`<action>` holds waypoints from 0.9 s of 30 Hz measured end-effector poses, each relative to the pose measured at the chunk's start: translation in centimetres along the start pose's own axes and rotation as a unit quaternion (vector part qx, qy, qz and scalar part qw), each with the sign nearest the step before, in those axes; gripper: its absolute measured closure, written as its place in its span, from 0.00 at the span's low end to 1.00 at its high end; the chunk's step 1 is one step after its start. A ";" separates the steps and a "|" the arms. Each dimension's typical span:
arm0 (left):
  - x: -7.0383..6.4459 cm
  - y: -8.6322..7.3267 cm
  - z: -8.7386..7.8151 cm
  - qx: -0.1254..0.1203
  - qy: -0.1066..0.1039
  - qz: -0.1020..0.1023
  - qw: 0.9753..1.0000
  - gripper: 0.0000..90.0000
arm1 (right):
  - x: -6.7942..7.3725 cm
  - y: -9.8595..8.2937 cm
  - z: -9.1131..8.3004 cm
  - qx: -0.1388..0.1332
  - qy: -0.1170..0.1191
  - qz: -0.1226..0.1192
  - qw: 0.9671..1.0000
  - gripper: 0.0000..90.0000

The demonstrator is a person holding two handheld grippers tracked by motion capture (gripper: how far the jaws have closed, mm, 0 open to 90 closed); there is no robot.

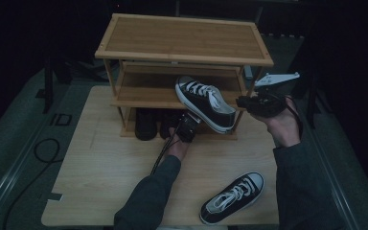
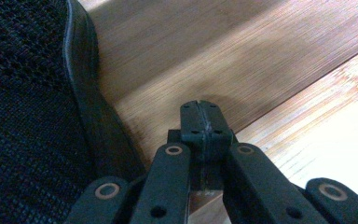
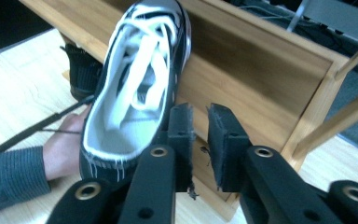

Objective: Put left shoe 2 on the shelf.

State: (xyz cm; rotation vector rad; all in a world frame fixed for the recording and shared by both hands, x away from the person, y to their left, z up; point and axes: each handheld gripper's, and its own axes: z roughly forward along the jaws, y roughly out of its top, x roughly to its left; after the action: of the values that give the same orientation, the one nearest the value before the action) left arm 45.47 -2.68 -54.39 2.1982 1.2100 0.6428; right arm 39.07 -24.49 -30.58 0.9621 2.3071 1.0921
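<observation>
Broadly, a light wooden bench (image 1: 100,163) carries a bamboo shoe rack (image 1: 182,40) with a flat top and two lower shelves. On the middle shelf (image 1: 143,96) a black canvas sneaker (image 1: 206,103) with white laces and a white rubber sole sits tilted, its toe in over the shelf and its heel hanging out past the front edge toward the person. Dark shoes (image 1: 146,123) stand in the bottom level of the rack, too dim to tell apart. A second black canvas sneaker (image 1: 232,199) of the same make lies flat on the bench near its front edge, well apart from the rack.

The right hand-held gripper (image 1: 242,101) is held just beside the heel of the tilted sneaker; in the right gripper view its jaws stand slightly parted with nothing between them, the heel (image 3: 121,154) lying just to their left. The left hand-held gripper (image 1: 188,128) sits below the tilted sneaker, in front of the bottom level. In the left gripper view its jaws are pressed together, empty, over bamboo boards, with a black mesh shoe (image 2: 28,116) just beside them.
</observation>
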 end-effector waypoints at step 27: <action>0.1 0.0 0.0 0.001 -0.003 0.001 1.000 1.00 | 3.2 -6.3 0.6 0.033 0.026 -0.017 0.999 1.00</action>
State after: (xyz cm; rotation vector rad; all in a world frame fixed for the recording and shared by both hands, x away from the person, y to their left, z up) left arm 45.50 -2.58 -54.38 2.2015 1.2060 0.6351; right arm 34.63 -24.71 -36.18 0.9253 2.4053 1.0451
